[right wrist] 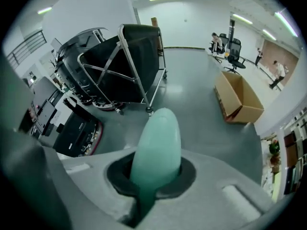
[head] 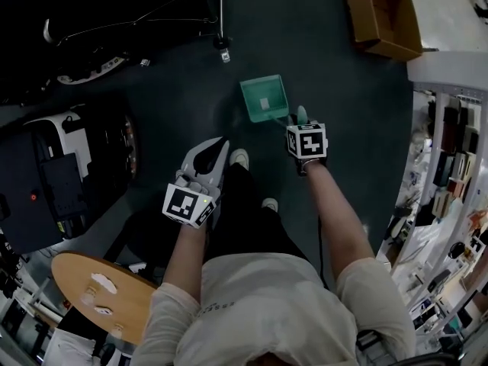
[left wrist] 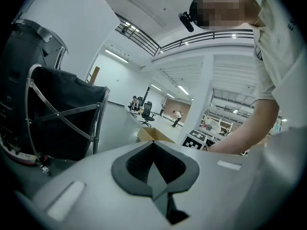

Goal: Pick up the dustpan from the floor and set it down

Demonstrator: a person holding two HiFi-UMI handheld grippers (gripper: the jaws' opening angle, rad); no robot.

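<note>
A green dustpan (head: 264, 97) lies on the dark floor in front of the person's feet, its handle running back toward my right gripper (head: 299, 122). In the right gripper view the pale green handle (right wrist: 157, 145) stands up through the closed jaws of my right gripper (right wrist: 152, 188), which are shut on it. My left gripper (head: 216, 149) hangs to the left of the dustpan, apart from it. Its jaws meet with nothing between them in the left gripper view (left wrist: 154, 147).
An open cardboard box (head: 385, 14) sits on the floor at the far right. A black folding cart (right wrist: 124, 66) and a black machine (head: 53, 181) stand to the left. A round wooden top (head: 103, 292) is near my left side. Shelves (head: 450, 174) line the right edge.
</note>
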